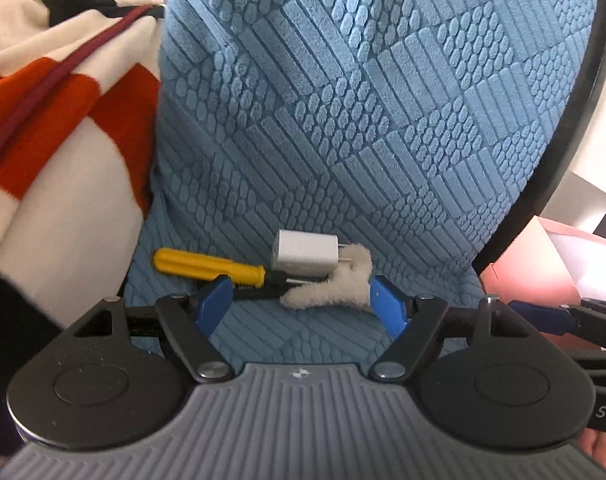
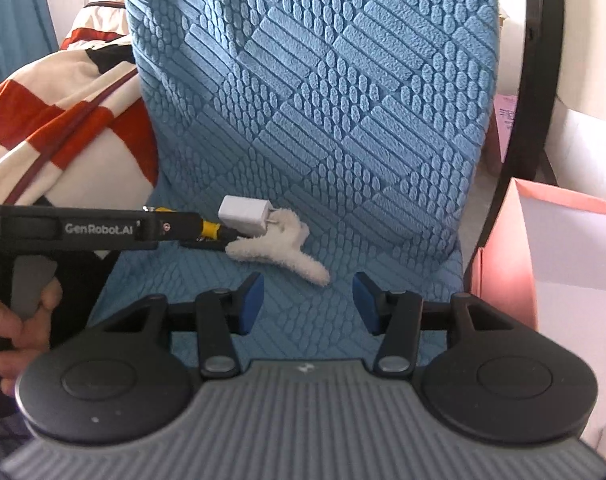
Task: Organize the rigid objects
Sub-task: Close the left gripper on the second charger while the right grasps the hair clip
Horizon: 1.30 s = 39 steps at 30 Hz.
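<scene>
Approach step; left gripper (image 1: 299, 304) released, jaws flanking screwdriver (image 1: 211, 266) tip and fuzzy clip (image 1: 335, 284); charger (image 1: 305, 256) at twelve o'clock; right gripper (image 2: 307, 300) released, empty; next: close on clip.

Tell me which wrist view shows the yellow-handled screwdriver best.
The left wrist view: the whole yellow handle of the screwdriver lies in sight on the blue chair cover, beside the white charger. In the right wrist view the left gripper's body hides most of it; only a short yellow stretch shows.
</scene>
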Motion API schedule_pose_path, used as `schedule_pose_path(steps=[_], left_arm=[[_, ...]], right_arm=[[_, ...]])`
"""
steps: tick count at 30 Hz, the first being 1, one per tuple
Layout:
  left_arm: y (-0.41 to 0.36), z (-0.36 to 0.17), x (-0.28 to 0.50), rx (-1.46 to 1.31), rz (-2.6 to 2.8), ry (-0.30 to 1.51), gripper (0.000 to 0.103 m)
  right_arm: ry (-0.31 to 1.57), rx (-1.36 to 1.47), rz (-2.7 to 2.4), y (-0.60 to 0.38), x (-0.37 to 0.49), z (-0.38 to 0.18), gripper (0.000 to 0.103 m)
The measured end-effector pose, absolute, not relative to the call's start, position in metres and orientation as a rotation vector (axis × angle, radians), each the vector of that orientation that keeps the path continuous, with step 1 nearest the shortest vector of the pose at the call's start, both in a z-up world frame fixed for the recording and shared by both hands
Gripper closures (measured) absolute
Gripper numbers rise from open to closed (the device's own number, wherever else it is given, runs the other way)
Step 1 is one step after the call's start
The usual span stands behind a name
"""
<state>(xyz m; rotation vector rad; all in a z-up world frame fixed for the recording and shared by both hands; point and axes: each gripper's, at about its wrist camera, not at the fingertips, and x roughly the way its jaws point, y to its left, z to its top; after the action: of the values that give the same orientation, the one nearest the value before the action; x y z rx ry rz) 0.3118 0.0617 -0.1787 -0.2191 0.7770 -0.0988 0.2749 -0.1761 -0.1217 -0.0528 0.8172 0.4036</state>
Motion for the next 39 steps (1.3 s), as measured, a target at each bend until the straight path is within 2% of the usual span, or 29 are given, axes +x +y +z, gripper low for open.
schedule_pose_path(steps=[4, 6, 7, 25, 29, 31, 33, 39], left_arm=[[0.068, -0.185, 0.331, -0.273, -0.127, 0.791, 0.023], [0.071, -0.189, 0.340, -0.281, -0.128, 0.806, 0.023], [0.071, -0.191, 0.343, -0.281, -0.132, 0.809, 0.023], [0.058, -0.225, 0.384, -0.250, -0.153, 0.864, 0.023], [0.051, -0.232, 0.390, -0.224, -0.172, 0.873, 0.023], [0.046, -0.236, 0.394, -0.203, -0.174, 0.874, 0.023], [0.044, -0.237, 0.396, -0.188, -0.176, 0.867, 0.023], [0.039, -0.246, 0.405, -0.197, -0.184, 0.863, 0.027]], right_arm=[[0.825, -0.057, 0.432, -0.172, 0.293, -0.129, 0.050], [0.831, -0.059, 0.439, -0.170, 0.303, -0.135, 0.037], [0.837, -0.056, 0.435, -0.170, 0.309, -0.139, 0.036], [0.923, -0.184, 0.529, -0.143, 0.355, -0.194, 0.037], [0.926, -0.224, 0.542, -0.133, 0.353, -0.204, 0.048], [0.910, -0.265, 0.546, -0.126, 0.348, -0.208, 0.060], [0.910, -0.293, 0.535, -0.123, 0.346, -0.212, 0.076], [0.906, -0.306, 0.517, -0.124, 0.336, -0.215, 0.080]])
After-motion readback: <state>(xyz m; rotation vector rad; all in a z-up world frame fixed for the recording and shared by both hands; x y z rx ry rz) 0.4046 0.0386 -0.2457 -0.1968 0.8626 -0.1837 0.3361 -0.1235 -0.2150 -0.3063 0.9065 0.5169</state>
